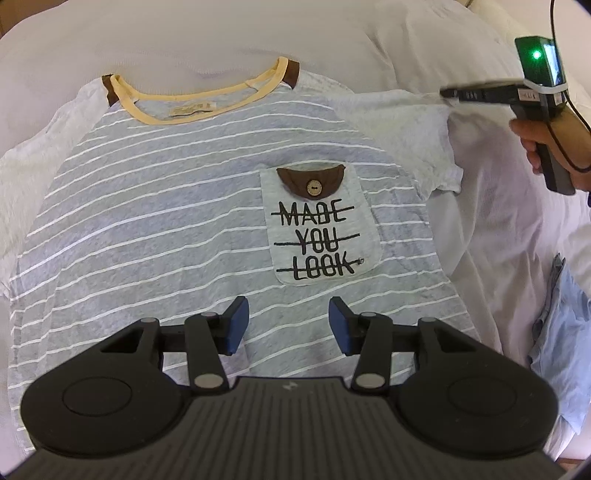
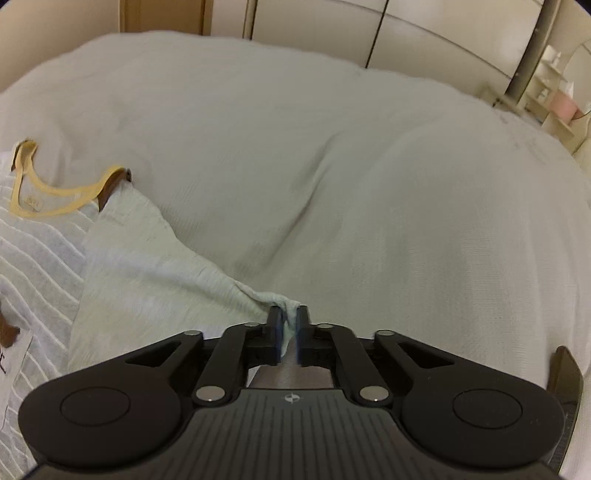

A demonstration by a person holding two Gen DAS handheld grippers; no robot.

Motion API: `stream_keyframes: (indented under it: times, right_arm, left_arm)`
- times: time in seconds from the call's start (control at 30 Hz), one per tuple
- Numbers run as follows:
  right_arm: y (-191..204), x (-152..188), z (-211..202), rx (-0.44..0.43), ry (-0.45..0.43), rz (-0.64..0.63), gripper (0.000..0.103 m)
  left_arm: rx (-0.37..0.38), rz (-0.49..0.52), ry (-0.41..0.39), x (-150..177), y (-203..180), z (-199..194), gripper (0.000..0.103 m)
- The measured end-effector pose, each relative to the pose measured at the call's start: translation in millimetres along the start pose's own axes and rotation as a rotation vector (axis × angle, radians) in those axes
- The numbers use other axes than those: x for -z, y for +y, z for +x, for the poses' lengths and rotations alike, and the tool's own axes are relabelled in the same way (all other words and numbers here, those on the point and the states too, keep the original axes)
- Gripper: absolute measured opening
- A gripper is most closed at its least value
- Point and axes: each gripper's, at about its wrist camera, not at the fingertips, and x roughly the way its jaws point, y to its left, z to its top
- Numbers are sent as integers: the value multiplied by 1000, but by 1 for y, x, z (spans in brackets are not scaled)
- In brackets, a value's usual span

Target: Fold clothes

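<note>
T-shirt lies flat lengthwise, collar pointing away.

A grey, white-striped cotton T-shirt lies flat, front up, on a white quilted bedspread, its yellow-trimmed collar at the far end. A printed chest pocket sits right of centre. Right of the shirt, on the bedspread, lies a crumpled pale blue garment. Cream wardrobe doors stand behind the bed.
</note>
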Motion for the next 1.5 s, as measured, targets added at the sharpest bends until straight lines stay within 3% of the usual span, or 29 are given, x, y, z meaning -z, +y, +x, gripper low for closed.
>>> stream_keyframes:
  times: [0.07, 0.17, 0.3, 0.33, 0.37, 0.4, 0.43, 0.47, 0.57, 0.67, 0.73, 0.83, 0.9, 0.93, 0.97, 1.1, 1.23, 1.33, 1.43, 1.5]
  right_arm:
    - [6, -3, -5, 2, -65, -12, 18]
    - [13, -9, -1, -100, -85, -37, 30]
    - [18, -12, 32, -265, 18, -74, 29]
    - [17, -9, 42, -239, 52, -81, 25]
    - [17, -7, 46, -161, 51, -110, 23]
    - [16, -4, 46, -57, 28, -144, 13]
    - [12, -3, 42, 29, 1, -138, 17]
    - [4, -2, 36, 60, -15, -95, 18]
    - [-10, 5, 10, 36, -34, 28, 17]
    - [-2, 22, -22, -96, -61, 54, 18]
    - [18, 35, -31, -202, -48, -36, 25]
    - [46, 47, -23, -299, 16, -155, 26]
    - [46, 52, -13, -246, 75, -140, 25]
    - [46, 56, -8, -213, 104, -130, 17]
    - [46, 58, -12, -190, 107, -130, 16]
    - [48, 70, -43, -134, 81, -133, 23]
    - [58, 95, -88, -258, 83, -23, 34]
    - [80, 122, -129, -397, 107, 54, 36]
    - [110, 147, -158, -565, 150, 44, 50]
    - [128, 153, -165, -621, 164, 13, 52]
  left_arm:
    - [-4, 0, 3, 2, 0, -1, 43]
    - [-11, -10, 5, 5, 1, -2, 43]
    - [-20, -25, -4, 11, 2, -8, 43]
    - [-23, -28, -8, 13, 3, -11, 43]
    - [-26, -31, -10, 15, 3, -13, 43]
    - [-29, -37, -12, 17, 5, -15, 43]
    - [-31, -44, -11, 20, 6, -16, 43]
    - [-32, -51, -7, 23, 8, -17, 43]
    - [-35, -65, 6, 31, 10, -16, 43]
    - [-24, -73, 6, 36, 8, -16, 43]
    - [-23, -59, 1, 37, 5, -16, 43]
    - [-34, -26, -8, 40, 1, -18, 43]
    - [-57, -1, -8, 44, 0, -22, 43]
    - [-72, 9, -8, 48, 2, -24, 43]
    - [-86, 17, -4, 52, 3, -27, 43]
    - [-129, 13, 20, 76, 14, -40, 43]
    - [-142, 0, 27, 106, 24, -61, 44]
    - [-117, 24, 33, 130, 26, -76, 46]
    - [-98, 69, 45, 155, 27, -89, 47]
    - [-96, 107, 51, 173, 28, -98, 47]
